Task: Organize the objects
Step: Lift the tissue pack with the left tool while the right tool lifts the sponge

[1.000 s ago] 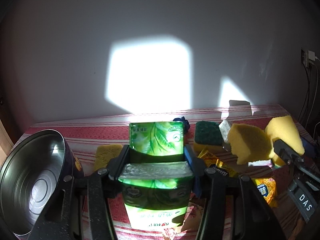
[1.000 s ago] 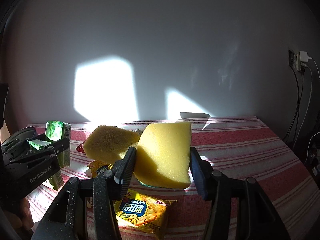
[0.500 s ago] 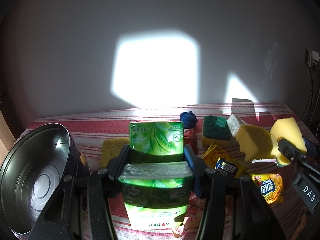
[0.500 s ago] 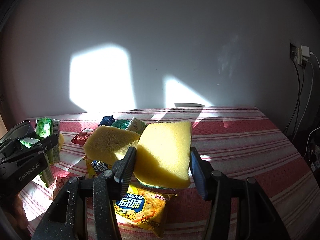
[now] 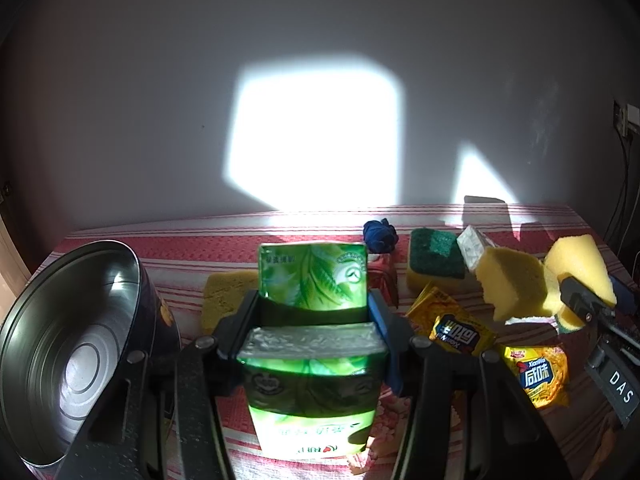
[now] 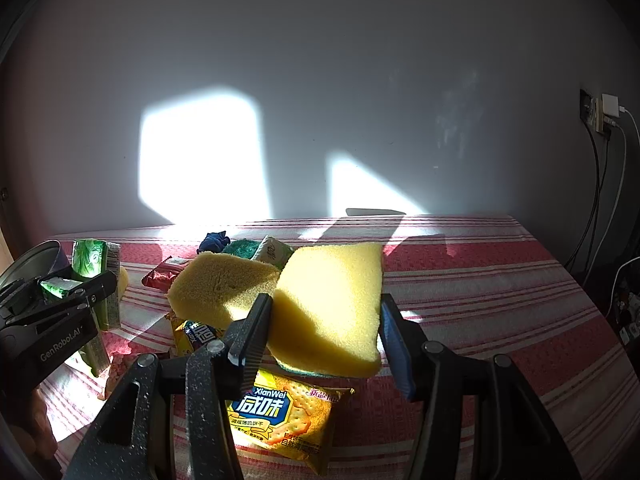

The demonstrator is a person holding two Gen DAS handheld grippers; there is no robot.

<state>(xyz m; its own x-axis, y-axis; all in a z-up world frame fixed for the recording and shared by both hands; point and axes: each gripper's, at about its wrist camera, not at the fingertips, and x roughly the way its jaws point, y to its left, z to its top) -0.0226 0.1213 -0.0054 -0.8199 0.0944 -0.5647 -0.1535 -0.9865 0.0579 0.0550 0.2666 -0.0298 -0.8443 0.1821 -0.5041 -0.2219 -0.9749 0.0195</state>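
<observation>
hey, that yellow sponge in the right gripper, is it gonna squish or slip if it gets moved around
The yellow sponge looks porous and soft, so it probably squashes under the fingers rather than slipping. It stands unsupported above the striped tablecloth, so it is likely light. Its thin scrub layer may add slight stiffness.

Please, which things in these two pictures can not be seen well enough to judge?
- Red snack packet: right wrist view, mostly hidden behind the loose yellow sponge; print unreadable.
- Green tissue pack: left wrist view, its middle covered by the left tool.
- Metal bowl: left wrist view, cut off by the left edge.
- Held sponge: right wrist view, its underside faces away, in the right tool.
</observation>
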